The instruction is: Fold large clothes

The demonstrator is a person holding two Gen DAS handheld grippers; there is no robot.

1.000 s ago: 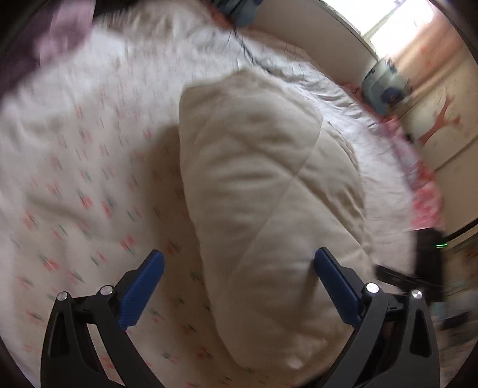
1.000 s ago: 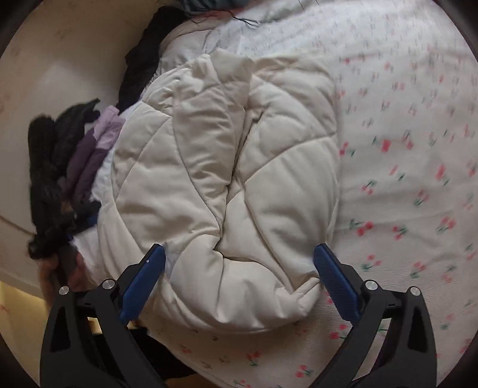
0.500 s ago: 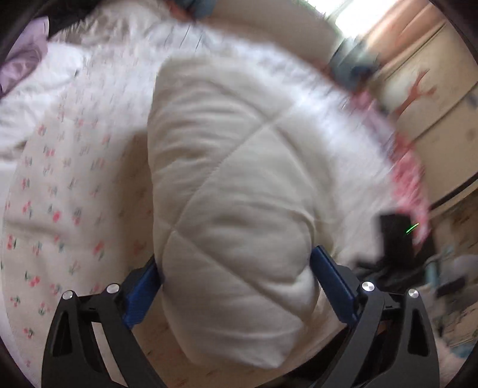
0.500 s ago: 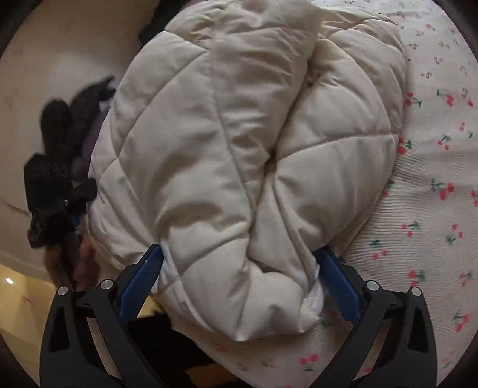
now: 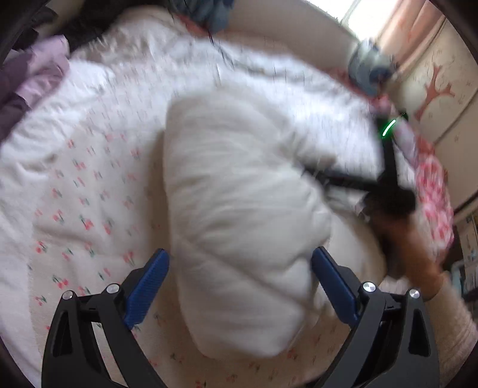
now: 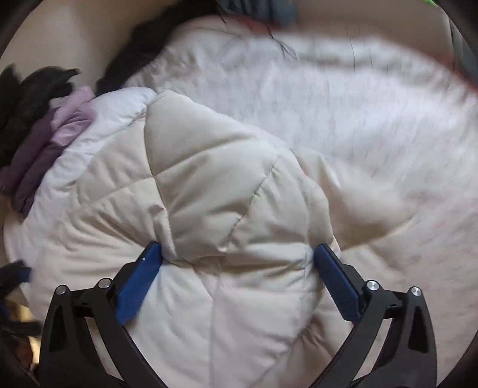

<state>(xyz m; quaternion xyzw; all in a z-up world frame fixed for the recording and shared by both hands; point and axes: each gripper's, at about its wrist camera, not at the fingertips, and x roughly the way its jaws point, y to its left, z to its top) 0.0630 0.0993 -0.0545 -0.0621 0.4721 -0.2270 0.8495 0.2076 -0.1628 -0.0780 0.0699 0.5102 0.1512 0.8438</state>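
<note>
A cream quilted puffer jacket lies folded into a thick bundle on a bed with a cherry-print sheet. My left gripper is open, its blue pads either side of the bundle's near end. In the right wrist view the jacket fills the middle, and my right gripper is open wide with both pads pressed against the puffy fabric. The right gripper also shows in the left wrist view as a dark, blurred shape at the jacket's far side.
A purple garment and black clothes lie piled at the bed's left side. A white duvet covers the far part of the bed. Blue clothing lies at the far edge; a wardrobe stands right.
Both grippers have moved in over the jacket. The right one now straddles the bundle with its pads touching the fabric. The views are blurred by motion.
</note>
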